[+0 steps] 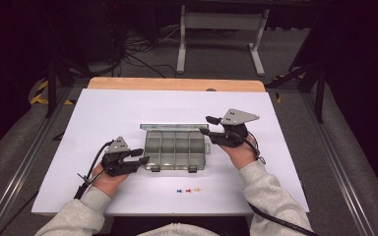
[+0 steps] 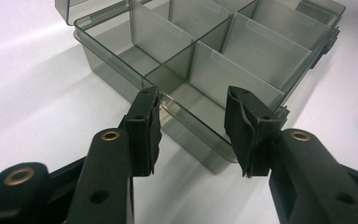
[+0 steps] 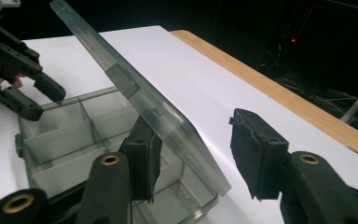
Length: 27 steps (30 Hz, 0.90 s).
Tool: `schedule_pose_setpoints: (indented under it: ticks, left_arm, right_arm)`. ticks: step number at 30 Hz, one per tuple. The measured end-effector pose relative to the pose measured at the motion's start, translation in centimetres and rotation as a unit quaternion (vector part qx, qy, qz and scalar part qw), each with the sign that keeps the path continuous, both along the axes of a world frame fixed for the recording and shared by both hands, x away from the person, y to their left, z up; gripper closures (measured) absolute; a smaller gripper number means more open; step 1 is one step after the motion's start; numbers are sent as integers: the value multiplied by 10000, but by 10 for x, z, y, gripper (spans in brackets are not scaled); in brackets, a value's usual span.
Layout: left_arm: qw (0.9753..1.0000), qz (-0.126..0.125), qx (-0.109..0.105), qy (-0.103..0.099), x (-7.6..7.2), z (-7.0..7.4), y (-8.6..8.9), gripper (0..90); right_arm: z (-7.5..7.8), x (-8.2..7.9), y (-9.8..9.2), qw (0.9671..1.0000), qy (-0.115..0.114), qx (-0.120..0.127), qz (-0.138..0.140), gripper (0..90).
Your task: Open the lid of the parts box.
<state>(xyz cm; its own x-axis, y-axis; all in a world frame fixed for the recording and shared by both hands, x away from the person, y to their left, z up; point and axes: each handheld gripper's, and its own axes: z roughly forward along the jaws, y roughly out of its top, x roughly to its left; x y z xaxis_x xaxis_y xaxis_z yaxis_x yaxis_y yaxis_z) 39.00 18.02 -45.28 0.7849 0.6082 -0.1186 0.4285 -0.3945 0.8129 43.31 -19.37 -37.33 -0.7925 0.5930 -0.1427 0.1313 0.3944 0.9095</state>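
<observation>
1. Grippers flank a smoky clear compartment box (image 1: 175,149) that sits mid-worktop on the white sheet (image 1: 103,118).
2. My left gripper (image 1: 143,156) has its jaws spread wide and holds nothing; in the left gripper view the near left corner of the box (image 2: 205,79) lies between and just beyond the two pads (image 2: 145,128).
3. My right gripper (image 1: 206,125) is also wide apart and grips nothing. It sits at the box's right end, at the far right corner.
4. In the right gripper view the lid (image 3: 140,93) stands tilted up, raised over the compartments, its edge running between my jaws; one pad (image 3: 142,161) sits under it, the other pad (image 3: 256,156) well clear on the outside. I cannot tell whether the inner pad touches the lid.
5. Box compartments (image 2: 256,46) look bare where visible.
6. Three push pins (image 1: 187,190), blue, red and yellow, lie in a row on the sheet, near the front of the box and apart from both grippers.
</observation>
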Motion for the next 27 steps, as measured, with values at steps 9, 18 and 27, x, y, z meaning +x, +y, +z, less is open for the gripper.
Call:
schedule_pose_setpoints:
  ticks: [9, 18, 27]
  left_arm:
    - [10000, -3, -13, 38, 1, 0, 0, 560]
    - [10000, 12, -15, 45, 0, 0, 0, 560]
    - [10000, 4, -11, 39, 0, 0, 0, 560]
  right_arm:
    - [5, 11, -2, 9999, 6, 83, -83, 599]
    - [7, 24, -4, 9997, 50, 116, -199, 657]
    - [2, 37, -5, 9992, 206, 113, -323, 675]
